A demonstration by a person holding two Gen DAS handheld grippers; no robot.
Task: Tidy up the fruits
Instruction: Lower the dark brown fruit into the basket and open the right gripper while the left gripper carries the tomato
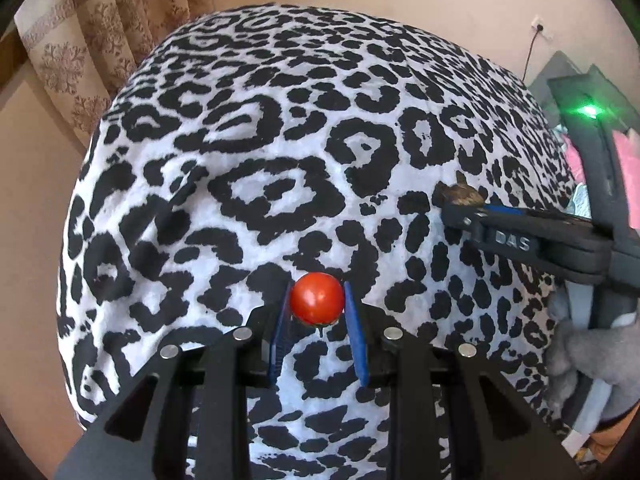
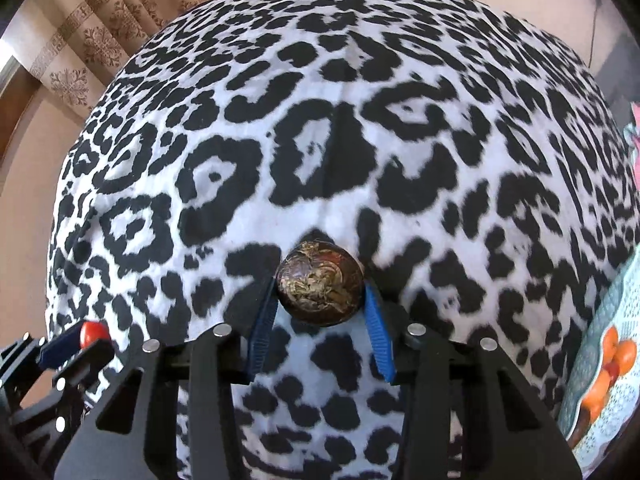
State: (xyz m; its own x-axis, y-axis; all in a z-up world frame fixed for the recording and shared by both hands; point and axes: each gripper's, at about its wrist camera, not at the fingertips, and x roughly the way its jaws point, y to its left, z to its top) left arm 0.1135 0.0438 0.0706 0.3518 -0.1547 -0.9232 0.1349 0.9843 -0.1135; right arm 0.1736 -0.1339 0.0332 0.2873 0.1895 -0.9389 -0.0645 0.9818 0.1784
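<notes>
Fruit is seen in both grippers above a cloth (image 1: 280, 128) with black and white leopard spots. In the left wrist view, a small red tomato (image 1: 317, 299) is clamped between the blue pads of the left gripper (image 1: 318, 304), low in the middle of the frame; its stem end is turned down toward the camera. In the right wrist view, a brown round fruit (image 2: 320, 283) with a rough, flaky skin, maybe a chestnut or a water chestnut, lies between the blue pads of the right gripper (image 2: 320, 300); both pads are touching its sides, so it is judged to be gripped. A plate (image 2: 592, 408) with orange fruits (image 2: 616, 354) is seen at the lower right edge of this frame, well apart from the jaws and on the right gripper's side. The right hand is therefore judged to be nearer to it, and the brown fruit would be carried to the right. No long axis is given by either fruit.
</notes>
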